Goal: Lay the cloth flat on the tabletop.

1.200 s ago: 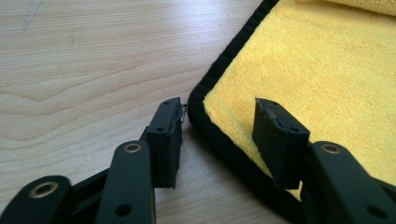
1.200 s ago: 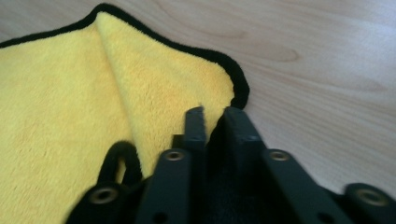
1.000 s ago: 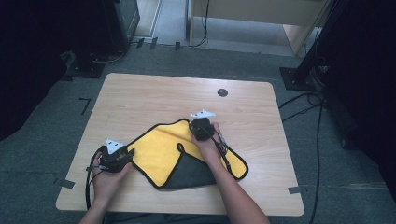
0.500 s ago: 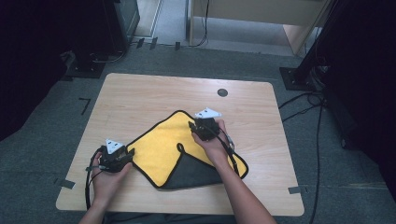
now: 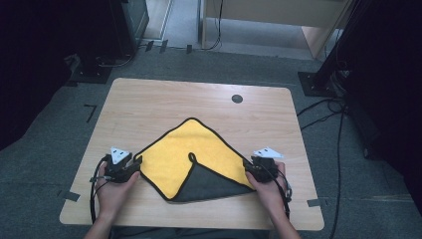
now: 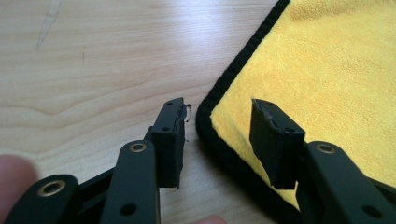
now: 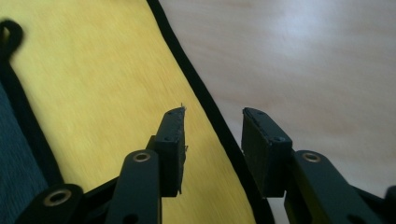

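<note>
A yellow cloth [image 5: 171, 152] with a black border lies flat on the wooden table [image 5: 149, 102]. Its near corner is folded over, so the dark grey underside [image 5: 211, 181] shows, with a small black loop [image 5: 191, 157] at the tip. My left gripper [image 5: 134, 163] is at the cloth's left corner. In the left gripper view it [image 6: 217, 105] stands open astride that black-edged corner [image 6: 205, 116], pads apart from it. My right gripper [image 5: 248, 165] is at the cloth's right corner. Its jaws [image 7: 213, 112] have just been opening and now straddle the black border [image 7: 219, 130] without pressing it.
A round black grommet [image 5: 237, 98] sits in the tabletop near the far edge. Bare wood surrounds the cloth on all sides. Dark stands [image 5: 318, 79] and cables [image 5: 323, 117] lie on the carpet beside the table.
My right gripper let go of the folded corner at the cloth's middle, opened, and swung right and nearer to the cloth's right corner. The left gripper stayed put.
</note>
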The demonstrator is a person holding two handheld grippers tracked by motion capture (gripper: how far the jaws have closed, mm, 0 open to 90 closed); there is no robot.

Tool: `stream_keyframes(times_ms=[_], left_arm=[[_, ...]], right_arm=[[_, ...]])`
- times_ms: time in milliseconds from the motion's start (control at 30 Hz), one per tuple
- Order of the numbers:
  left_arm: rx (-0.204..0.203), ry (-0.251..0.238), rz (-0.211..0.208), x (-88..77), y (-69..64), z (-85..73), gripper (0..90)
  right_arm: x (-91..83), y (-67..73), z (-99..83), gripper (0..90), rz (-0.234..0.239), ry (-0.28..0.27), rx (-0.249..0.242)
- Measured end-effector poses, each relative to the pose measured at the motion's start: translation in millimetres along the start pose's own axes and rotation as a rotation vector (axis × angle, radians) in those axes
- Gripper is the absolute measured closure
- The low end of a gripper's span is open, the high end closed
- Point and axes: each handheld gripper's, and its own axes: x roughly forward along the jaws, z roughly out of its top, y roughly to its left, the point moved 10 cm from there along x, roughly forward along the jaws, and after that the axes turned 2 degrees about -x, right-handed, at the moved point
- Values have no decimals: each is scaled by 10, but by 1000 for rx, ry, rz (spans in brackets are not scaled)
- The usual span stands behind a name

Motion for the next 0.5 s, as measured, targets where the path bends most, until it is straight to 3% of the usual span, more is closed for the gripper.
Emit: stream_keyframes(times_ms=[133,200,267,367,433,500], left_arm=[[10,33,-6,39,-8,-26,628],[-1,46,-16,45,-7,-42,654],[-13,50,-36,36,-4,-46,696],[-23,57,-60,24,-3,-53,766],[-26,60,-68,14,-12,-61,792],[6,70,-64,-8,-24,-78,811]], right_arm=[[-65,-101,-272,590,5,40,16],[-75,-104,-322,604,16,34,21],[-74,-105,-325,658,5,27,20],[-48,-95,-310,790,-17,16,-20],[-11,-91,-277,857,-5,13,-23],[57,-105,-211,873,-5,15,-35]])
